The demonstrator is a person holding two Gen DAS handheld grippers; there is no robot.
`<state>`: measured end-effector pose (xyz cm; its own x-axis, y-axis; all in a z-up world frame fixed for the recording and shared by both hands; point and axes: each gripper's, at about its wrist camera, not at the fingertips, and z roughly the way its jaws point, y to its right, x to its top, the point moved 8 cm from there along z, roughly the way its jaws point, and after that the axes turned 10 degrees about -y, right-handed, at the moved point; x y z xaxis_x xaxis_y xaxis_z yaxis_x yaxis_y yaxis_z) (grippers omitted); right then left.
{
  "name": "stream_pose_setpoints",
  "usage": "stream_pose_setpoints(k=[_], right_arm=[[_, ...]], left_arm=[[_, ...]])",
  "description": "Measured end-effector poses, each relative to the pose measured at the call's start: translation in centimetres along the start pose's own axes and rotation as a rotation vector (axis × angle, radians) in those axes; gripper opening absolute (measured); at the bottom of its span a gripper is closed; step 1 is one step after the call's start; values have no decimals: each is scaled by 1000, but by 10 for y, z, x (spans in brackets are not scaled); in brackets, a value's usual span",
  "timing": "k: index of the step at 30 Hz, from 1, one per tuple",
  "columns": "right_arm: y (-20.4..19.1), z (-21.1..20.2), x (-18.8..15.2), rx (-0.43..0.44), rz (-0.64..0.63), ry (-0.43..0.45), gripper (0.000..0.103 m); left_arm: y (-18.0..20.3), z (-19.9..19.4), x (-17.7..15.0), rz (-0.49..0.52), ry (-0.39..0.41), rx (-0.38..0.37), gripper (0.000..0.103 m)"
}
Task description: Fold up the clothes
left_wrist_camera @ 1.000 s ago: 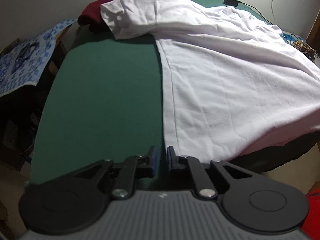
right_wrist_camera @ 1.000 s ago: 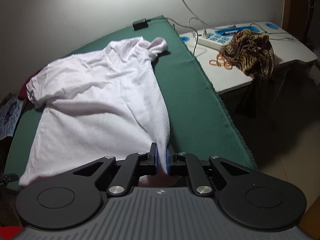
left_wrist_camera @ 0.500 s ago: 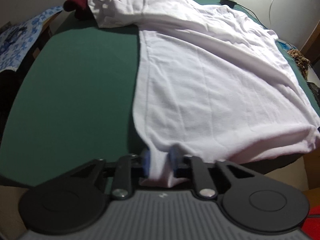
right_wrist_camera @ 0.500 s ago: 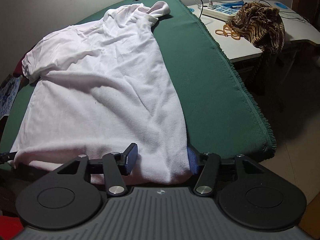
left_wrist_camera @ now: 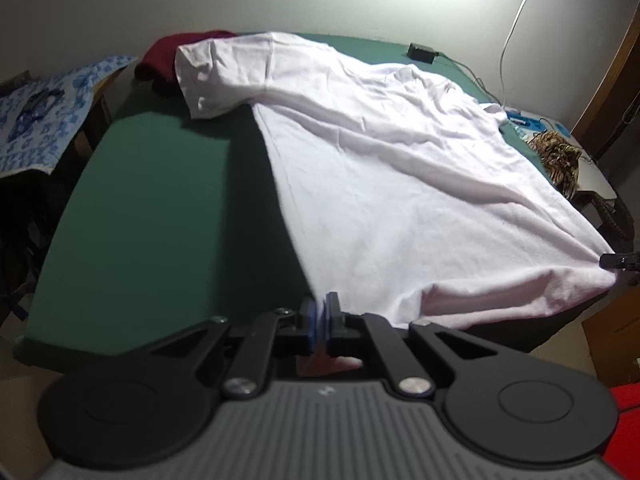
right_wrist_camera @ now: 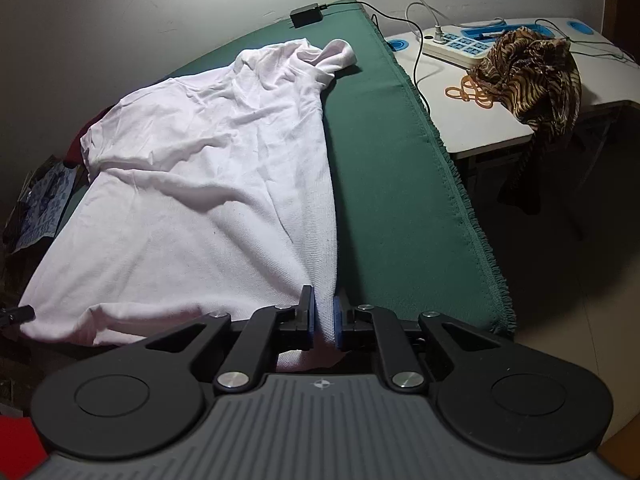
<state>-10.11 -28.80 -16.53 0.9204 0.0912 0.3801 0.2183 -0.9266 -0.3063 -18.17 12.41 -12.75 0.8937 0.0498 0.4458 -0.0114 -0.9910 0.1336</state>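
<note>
at the bottom centre of the left wrist view, the left tool point(left_wrist_camera: 319, 322) is clamped on the near left corner of the white shirt's point(left_wrist_camera: 400, 184) hem, pads squeezed tight with cloth between them. at the bottom centre of the right wrist view, the right tool point(right_wrist_camera: 324, 322) pinches the near right corner of the same hem, a thick bunch of fabric between its pads. the shirt lies spread over the green desk point(left_wrist_camera: 152, 200), hem at the near edge and collar toward the top of the frame.

the likely trouble: both grips sit right at the corners, so a sharp lift may pull the cloth out, especially from the right tool, whose bite looks bunched and uneven. the hem sags between the tools, so the fold could come out crooked if one hand leads. the far sleeve point(left_wrist_camera: 208, 76) rests against a dark red cloth point(left_wrist_camera: 160, 60) at upper left and may drag it along.

a second ago the left tool was beside the shirt with nothing in it; now it holds the corner and looks lifted. the right tool's jaws have just been closing on the hem after opening wide half a second ago to take a new hold.
</note>
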Motion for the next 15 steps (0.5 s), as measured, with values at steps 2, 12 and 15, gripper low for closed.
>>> stream_pose_setpoints(k=[2, 12, 15], right_arm=[[-4, -7, 3, -4, -36, -6, 10], [9, 29, -14, -83, -37, -90, 11], [3, 18, -16, -64, -55, -71, 10]], left_arm=[[0, -6, -2, 14, -1, 15, 0], [-43, 65, -50, -60, -219, 74, 0], [-34, 57, -50, -15, -204, 85, 0]])
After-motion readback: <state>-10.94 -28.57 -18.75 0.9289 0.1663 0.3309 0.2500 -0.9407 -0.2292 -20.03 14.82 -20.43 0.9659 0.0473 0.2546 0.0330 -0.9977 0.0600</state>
